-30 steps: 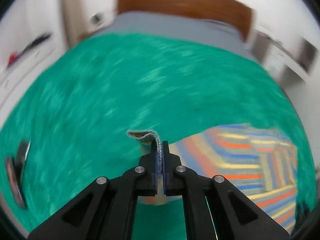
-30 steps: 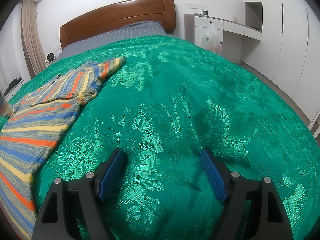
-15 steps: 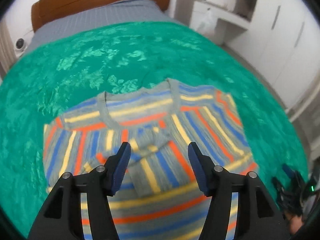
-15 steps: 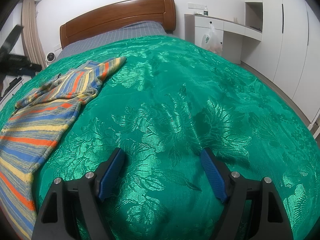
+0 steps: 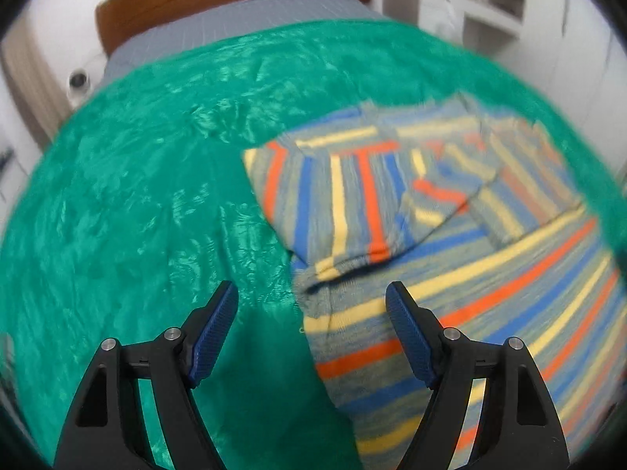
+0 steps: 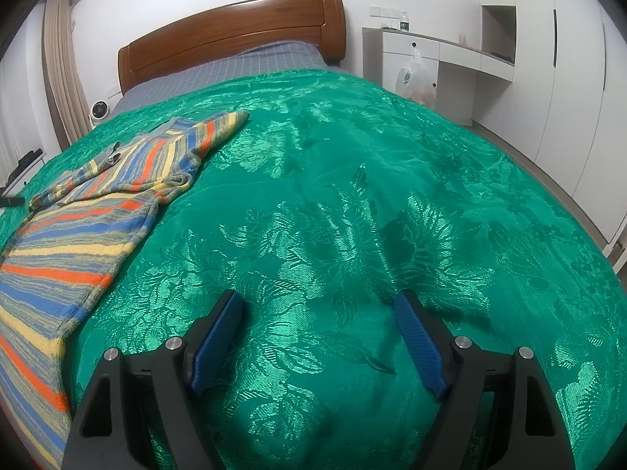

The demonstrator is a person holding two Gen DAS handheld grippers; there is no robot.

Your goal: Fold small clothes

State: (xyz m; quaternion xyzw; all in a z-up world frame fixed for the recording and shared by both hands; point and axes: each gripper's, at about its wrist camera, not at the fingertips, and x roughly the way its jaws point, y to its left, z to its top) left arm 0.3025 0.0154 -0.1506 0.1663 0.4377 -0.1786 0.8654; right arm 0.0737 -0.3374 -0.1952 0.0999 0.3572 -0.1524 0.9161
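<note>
A small striped sweater (image 5: 450, 258) in grey, blue, yellow and orange lies flat on the green bedspread (image 5: 137, 203), one sleeve folded across its chest. My left gripper (image 5: 313, 301) hovers over the sweater's left side edge, its jaws opening with nothing pressed between the pads; the cloth edge lies below the gap. In the right wrist view the same sweater (image 6: 78, 227) lies at the far left. My right gripper (image 6: 319, 311) stands open and empty over bare bedspread (image 6: 372, 203), well to the right of the sweater.
A wooden headboard (image 6: 235, 35) and grey sheet (image 6: 235, 70) are at the far end of the bed. White cabinets (image 6: 439, 55) with a hanging plastic bag (image 6: 417, 82) stand to the right. A small white fan (image 6: 100, 111) and a curtain are at the left.
My left gripper let go of the sleeve cuff, opened wide, and swung down toward the sweater's left edge. The sleeve now lies folded on the chest. The right gripper has not moved.
</note>
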